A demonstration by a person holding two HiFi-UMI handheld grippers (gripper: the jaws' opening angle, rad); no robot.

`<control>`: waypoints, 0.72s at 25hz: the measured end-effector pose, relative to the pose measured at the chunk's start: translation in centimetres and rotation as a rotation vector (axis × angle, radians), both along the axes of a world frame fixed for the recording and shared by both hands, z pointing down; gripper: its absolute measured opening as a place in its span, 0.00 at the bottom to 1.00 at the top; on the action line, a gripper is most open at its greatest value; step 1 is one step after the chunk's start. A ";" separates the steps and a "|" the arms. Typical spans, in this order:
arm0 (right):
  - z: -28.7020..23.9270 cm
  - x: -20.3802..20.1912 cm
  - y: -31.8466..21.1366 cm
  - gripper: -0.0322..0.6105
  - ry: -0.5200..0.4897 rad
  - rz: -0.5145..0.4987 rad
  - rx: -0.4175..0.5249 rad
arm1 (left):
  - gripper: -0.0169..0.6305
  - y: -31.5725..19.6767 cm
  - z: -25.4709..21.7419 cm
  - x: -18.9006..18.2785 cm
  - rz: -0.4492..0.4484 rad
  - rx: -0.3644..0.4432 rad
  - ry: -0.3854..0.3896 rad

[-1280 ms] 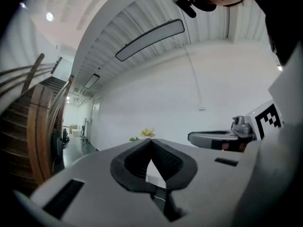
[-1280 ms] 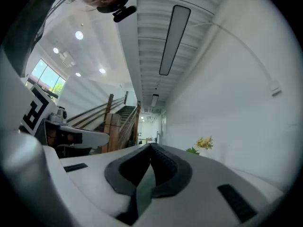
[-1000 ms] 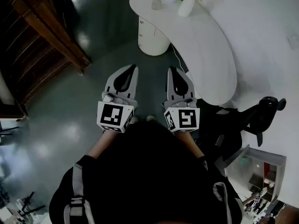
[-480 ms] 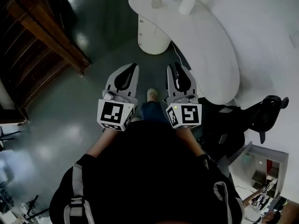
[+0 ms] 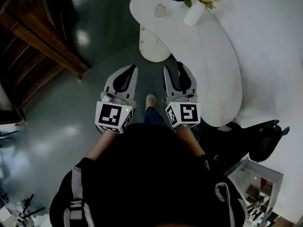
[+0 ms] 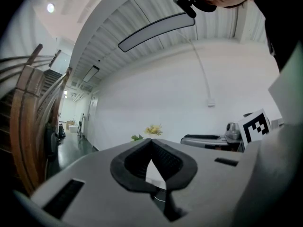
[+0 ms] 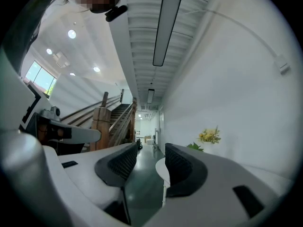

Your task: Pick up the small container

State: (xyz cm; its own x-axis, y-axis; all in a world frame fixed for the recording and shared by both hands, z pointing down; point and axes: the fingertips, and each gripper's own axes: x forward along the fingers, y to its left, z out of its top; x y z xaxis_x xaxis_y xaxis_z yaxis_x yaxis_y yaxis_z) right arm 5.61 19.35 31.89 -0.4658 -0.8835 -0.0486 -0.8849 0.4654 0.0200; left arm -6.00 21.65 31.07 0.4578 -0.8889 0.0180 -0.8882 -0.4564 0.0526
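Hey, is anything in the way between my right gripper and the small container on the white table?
Nothing visible. The right gripper, jaws opening and empty, hangs over the floor; only bare white table lies between it and the small container; the vase stands to its right.

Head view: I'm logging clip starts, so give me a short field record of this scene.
Left gripper: shut, empty, over the floor
Right gripper: jaws opening, nothing between them
Table: white, curved, ahead of both grippers
On table: white vase with flowers, small container at the far end
Task state: container not yet reached
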 end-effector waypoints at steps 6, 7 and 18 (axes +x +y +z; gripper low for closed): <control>1.5 1.3 -6.4 0.39 0.017 -0.038 -0.050 | 0.04 -5.5 0.0 1.5 -0.032 -0.023 -0.004; 1.8 1.5 -7.4 0.39 0.019 -0.046 -0.057 | 0.04 -6.4 0.0 1.7 -0.040 -0.024 -0.004; 3.9 3.2 -17.2 0.43 0.036 -0.139 -0.096 | 0.04 -15.0 0.3 3.5 -0.134 -0.038 -0.002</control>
